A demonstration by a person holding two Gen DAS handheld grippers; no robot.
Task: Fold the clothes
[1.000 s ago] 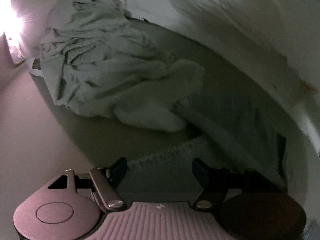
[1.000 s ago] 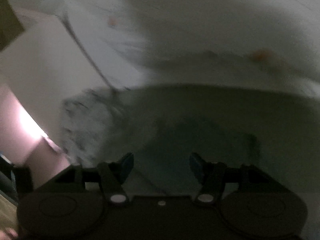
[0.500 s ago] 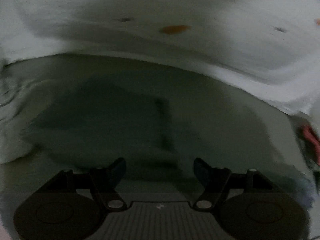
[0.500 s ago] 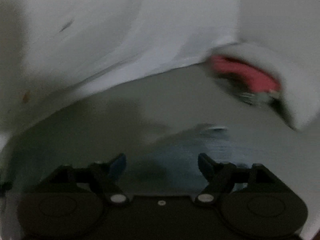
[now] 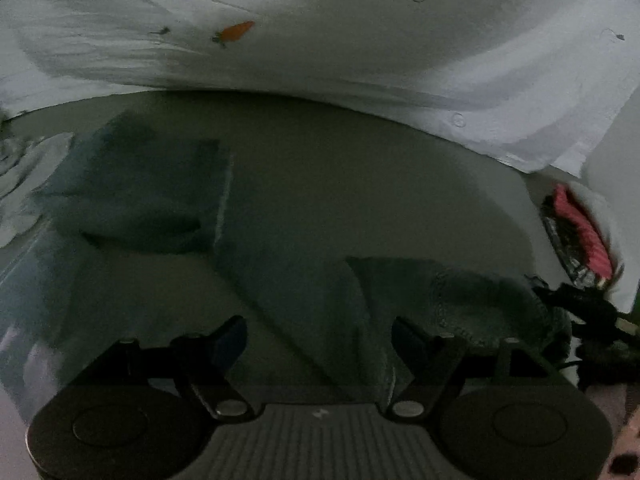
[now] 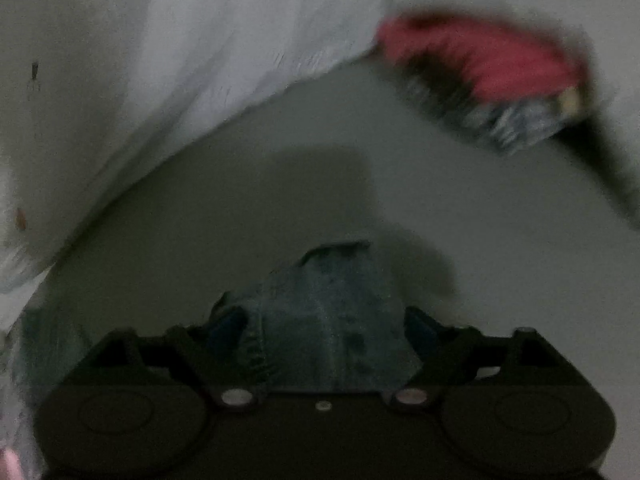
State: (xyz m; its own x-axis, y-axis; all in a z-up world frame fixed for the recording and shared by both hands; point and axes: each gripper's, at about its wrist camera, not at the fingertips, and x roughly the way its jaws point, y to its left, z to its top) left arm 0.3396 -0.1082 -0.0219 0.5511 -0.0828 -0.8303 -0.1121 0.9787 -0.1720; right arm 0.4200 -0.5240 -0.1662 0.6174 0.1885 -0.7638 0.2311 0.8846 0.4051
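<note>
A dark blue-grey garment [image 5: 160, 196] lies spread on the grey surface, running from the left middle toward my left gripper [image 5: 318, 338]. That gripper is open and empty, its jaws wide apart with cloth lying between and below them. In the right wrist view a bunched part of the blue garment [image 6: 328, 320] sits between the fingers of my right gripper [image 6: 324, 332], whose jaws stand wide apart on either side of it. The scene is dim and the right view is blurred.
A white quilt with small carrot prints [image 5: 320, 40] lies along the far side and also shows in the right wrist view [image 6: 160, 60]. A red and dark bundle [image 5: 576, 232] sits at the right, also seen in the right wrist view [image 6: 480, 68]. A pale crumpled cloth [image 5: 24, 176] is at the left edge.
Both views have swung from the pale clothes pile on the left toward the right. The right gripper has come down over a bunched part of the blue garment. Both jaws stay apart.
</note>
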